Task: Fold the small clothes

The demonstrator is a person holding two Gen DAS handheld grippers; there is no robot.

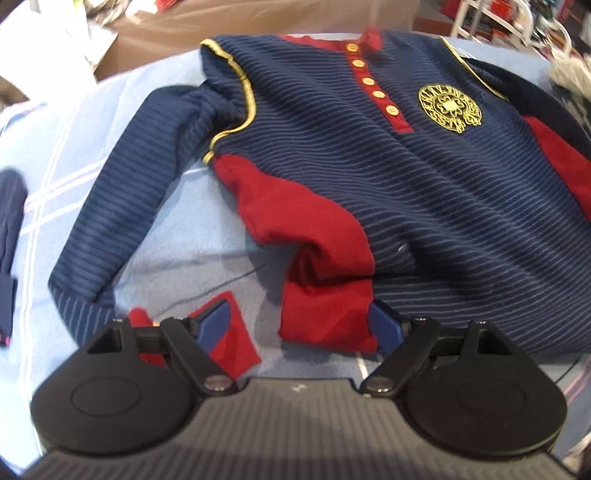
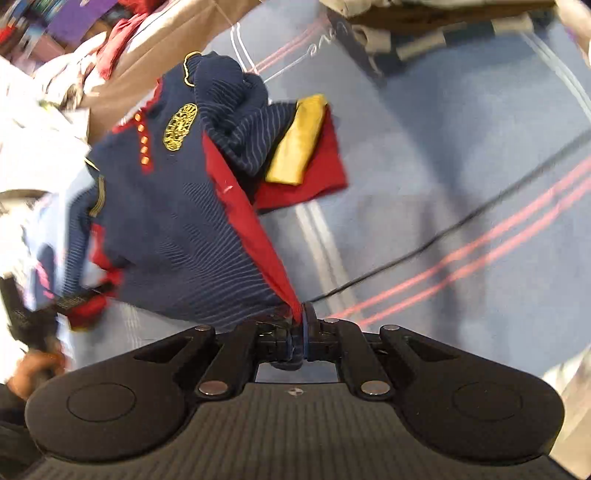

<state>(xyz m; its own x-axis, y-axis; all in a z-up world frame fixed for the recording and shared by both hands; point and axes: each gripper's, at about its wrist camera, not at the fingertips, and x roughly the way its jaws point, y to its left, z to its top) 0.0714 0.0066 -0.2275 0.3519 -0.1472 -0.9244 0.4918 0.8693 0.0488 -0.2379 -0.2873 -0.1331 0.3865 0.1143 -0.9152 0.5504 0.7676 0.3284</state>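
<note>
Small navy striped shirt (image 1: 369,177) w/ red side panels, red button placket and a gold round crest (image 1: 450,108) lies front-up on the bed's light-blue sheet (image 1: 74,155), collar toward the far edge, hem toward the near edge. In the left wrist view its one long sleeve (image 1: 122,192) runs down toward the near-left part of the sheet, red cuff (image 1: 229,332) just by the tool. The other sleeve is bunched up by the shoulder; in the right wrist view a red-and-yellow cuff piece (image 2: 303,147) sticks out from under it onto the sheet.

Left gripper (image 1: 299,325): tongs spread wide, blue pads apart. Left pad sits over the red cuff, right pad touches the red hem corner (image 1: 325,317) of the shirt; nothing pinched between them.

Right gripper (image 2: 300,332): tongs narrow, closed on the red edge at the shirt's other hem corner, fabric pulled taut and lifted off the sheet from that corner.

Sheet has pink and white stripe lines (image 2: 480,251); a thin black cable (image 2: 443,236) runs across it. Another dark navy garment (image 1: 11,229) lies at the sheet's left edge. Brown board (image 1: 258,18) and blurred clutter past the far edge; can't tell what the clutter is.
</note>
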